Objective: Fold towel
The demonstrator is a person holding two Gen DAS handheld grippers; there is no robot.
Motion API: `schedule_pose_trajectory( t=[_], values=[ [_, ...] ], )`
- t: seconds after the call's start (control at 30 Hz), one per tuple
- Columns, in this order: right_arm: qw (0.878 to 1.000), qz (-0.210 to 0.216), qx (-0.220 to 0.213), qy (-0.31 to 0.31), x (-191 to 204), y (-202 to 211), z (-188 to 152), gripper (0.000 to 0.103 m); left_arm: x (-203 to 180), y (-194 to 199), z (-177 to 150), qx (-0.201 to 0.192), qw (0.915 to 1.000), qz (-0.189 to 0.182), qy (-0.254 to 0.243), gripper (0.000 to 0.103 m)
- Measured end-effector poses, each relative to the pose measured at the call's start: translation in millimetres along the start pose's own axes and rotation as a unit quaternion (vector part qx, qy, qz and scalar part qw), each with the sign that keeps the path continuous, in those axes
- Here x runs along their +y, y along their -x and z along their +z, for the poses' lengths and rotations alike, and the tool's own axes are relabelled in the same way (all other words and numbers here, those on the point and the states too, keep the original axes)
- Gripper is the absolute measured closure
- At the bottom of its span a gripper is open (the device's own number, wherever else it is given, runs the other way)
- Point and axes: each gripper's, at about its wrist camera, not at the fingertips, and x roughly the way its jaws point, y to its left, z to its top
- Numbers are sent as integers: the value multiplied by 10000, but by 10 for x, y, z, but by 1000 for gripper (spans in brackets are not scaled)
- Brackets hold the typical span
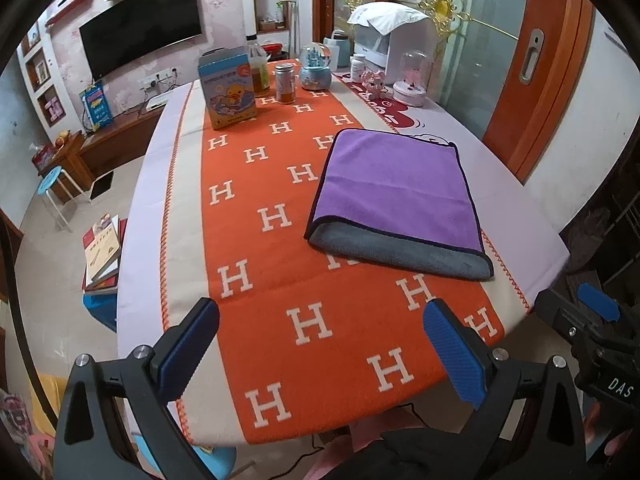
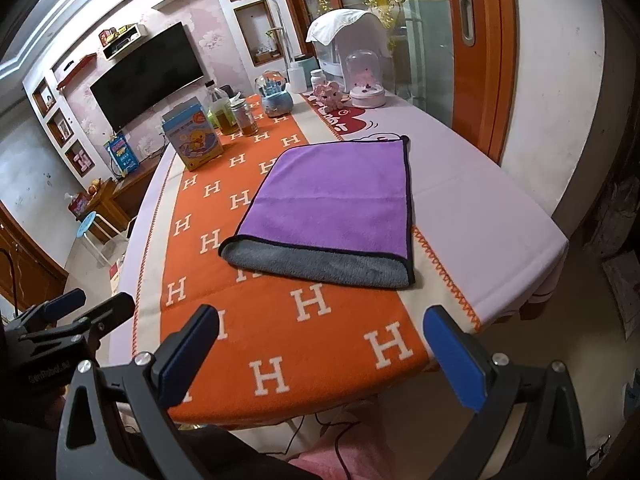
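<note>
- The purple towel (image 2: 332,204) is lying folded on the orange runner (image 2: 280,320), grey underside peeking out nearest the grippers.
- Left gripper (image 1: 320,344) and right gripper (image 2: 322,344) are hovering wide open, empty.
- It's looking soft, floppy and light; pinching the near corners is probably the best bet.

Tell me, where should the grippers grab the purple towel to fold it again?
Probably at the near corners of the towel, where the grey underside sticks out past the purple layer. That edge faces both open grippers, left and right, so come in low from the near side, one gripper per corner, pinching both layers and lifting toward the far edge.
</note>
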Motion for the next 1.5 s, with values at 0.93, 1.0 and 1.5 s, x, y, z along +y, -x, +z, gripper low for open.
schedule_pose_trajectory(
  t=[0.93,1.0,1.5],
  values=[
    [9942,76,335,1016,-395,-1046,279,6,35,-1406,822,782,9932,-429,-749,2],
    [9938,128,376,1042,-436,-1120,260,7,38,-1515,869,832,9926,-473,-742,2],
    [9914,223,835,985,-672,-1627,199,21,-40,-2252,943,1314,9849,-598,-950,2]
  ],
)
